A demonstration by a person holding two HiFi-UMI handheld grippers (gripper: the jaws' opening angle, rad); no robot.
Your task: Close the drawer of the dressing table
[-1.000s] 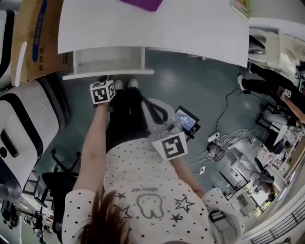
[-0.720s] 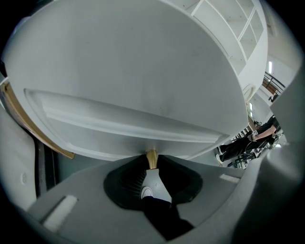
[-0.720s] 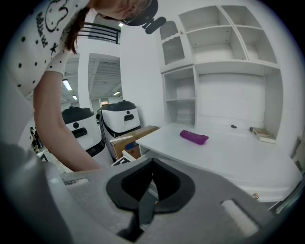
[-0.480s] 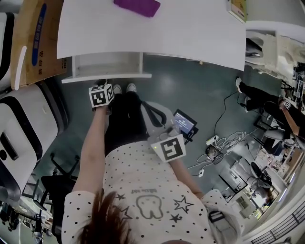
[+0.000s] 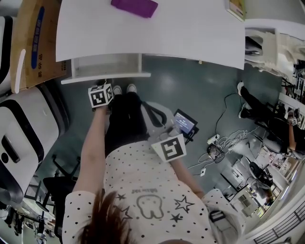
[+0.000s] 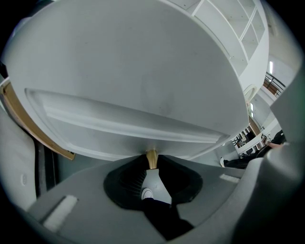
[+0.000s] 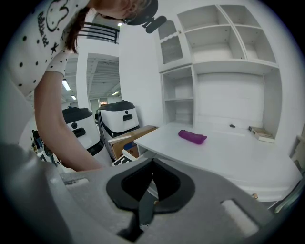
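Observation:
The white drawer (image 5: 107, 63) stands pulled out from under the left end of the dressing table (image 5: 190, 33). Its front panel (image 6: 133, 95) fills the left gripper view. My left gripper (image 5: 103, 82) is right at that front, and a small brass knob (image 6: 151, 158) sits between its jaw tips (image 6: 151, 161), which close on it. My right gripper (image 5: 167, 138) hangs back by my body, away from the drawer. In its own view the jaws (image 7: 151, 177) are shut with nothing in them.
A purple object (image 5: 134, 6) lies on the tabletop, with open shelves (image 7: 224, 52) behind it. A cardboard box (image 5: 33, 43) and white-and-black machines (image 5: 19, 138) stand to the left. On the floor to the right are a small screen (image 5: 185, 120) and cables (image 5: 224, 140).
The head view has shifted slightly. Both grippers and the drawer stay where they were.

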